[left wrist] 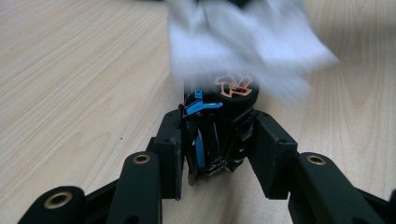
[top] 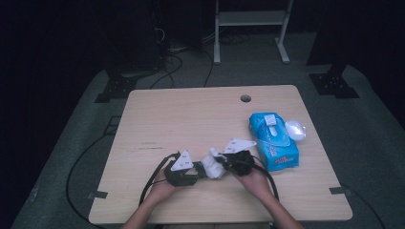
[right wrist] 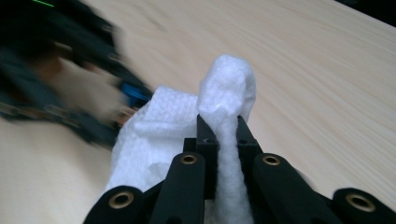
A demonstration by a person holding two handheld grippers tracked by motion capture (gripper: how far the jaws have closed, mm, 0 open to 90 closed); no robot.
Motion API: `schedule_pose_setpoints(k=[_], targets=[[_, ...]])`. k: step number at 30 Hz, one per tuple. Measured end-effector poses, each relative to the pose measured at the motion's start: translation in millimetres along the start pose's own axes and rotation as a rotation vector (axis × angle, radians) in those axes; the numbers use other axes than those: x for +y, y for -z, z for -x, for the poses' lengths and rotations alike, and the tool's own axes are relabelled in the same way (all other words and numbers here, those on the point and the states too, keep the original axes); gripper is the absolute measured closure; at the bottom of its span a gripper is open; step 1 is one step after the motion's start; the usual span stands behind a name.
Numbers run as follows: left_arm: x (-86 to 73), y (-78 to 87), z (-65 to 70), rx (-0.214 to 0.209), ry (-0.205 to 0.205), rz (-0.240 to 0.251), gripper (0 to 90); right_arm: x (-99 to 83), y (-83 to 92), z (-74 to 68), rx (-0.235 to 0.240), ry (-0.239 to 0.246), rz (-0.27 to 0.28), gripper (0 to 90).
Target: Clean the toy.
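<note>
At the near edge of the wooden counter (top: 191, 114), around six o'clock in the high view, the person's two hands meet. The left tool (top: 184, 175) sits at about seven o'clock; in the left gripper view its jaws are clenched on a small black toy car (left wrist: 217, 140) with blue trim and an orange-spoked wheel, which stands on end between the pads. The right tool (top: 224, 163), just to the right of it, is clamped tight on a white wet wipe (right wrist: 224, 100): in the right gripper view a twisted strip of the wipe runs up between the closed jaws and bulges above them, while the rest drapes toward the toy car held opposite. In the left gripper view the wipe hangs blurred right over the car's upper wheel, touching or nearly so; I cannot tell which.

Farther back, at about three o'clock, lies a blue pack of wet wipes (top: 272, 140) with its white lid flap up. Just beside its far right corner lies a small white crumpled wipe (top: 295, 130). Near the far edge, toward twelve o'clock, is a round cable hole (top: 245, 98).
</note>
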State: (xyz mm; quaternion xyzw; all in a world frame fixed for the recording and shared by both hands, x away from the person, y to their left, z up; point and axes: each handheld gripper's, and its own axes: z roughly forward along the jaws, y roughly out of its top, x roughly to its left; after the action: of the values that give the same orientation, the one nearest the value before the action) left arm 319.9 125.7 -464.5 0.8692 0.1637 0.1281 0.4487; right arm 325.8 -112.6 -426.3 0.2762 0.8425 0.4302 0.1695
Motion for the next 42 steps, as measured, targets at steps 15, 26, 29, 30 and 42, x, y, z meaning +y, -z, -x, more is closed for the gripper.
schedule_pose_setpoints(k=[15, 26, 29, 30, 42], targets=[[-2.3, 4.4, -2.5, 0.017, 0.013, 0.003, 59.3, -17.1, 19.5, 22.3, -0.097, -0.089, 0.022, 85.3], [-3.1, 4.8, -2.6, 0.018, 0.016, 0.006, 59.4, -16.7, 17.1, 23.3, -0.08, -0.096, 0.042, 85.0], [-2.6, 3.4, -2.6, 0.013, 0.017, 0.01, 59.3, -23.4, 23.5, 36.2, -0.061, -0.184, 0.061, 85.0], [-2.5, 3.4, -2.8, 0.013, 0.014, 0.007, 59.3, -22.5, 22.6, 32.5, -0.082, -0.156, 0.058, 85.1], [-3.2, 3.3, -3.8, 0.006, 0.025, 0.016, 59.3, -23.8, 23.4, 36.8, -0.083, -0.156, 0.067, 84.9]])
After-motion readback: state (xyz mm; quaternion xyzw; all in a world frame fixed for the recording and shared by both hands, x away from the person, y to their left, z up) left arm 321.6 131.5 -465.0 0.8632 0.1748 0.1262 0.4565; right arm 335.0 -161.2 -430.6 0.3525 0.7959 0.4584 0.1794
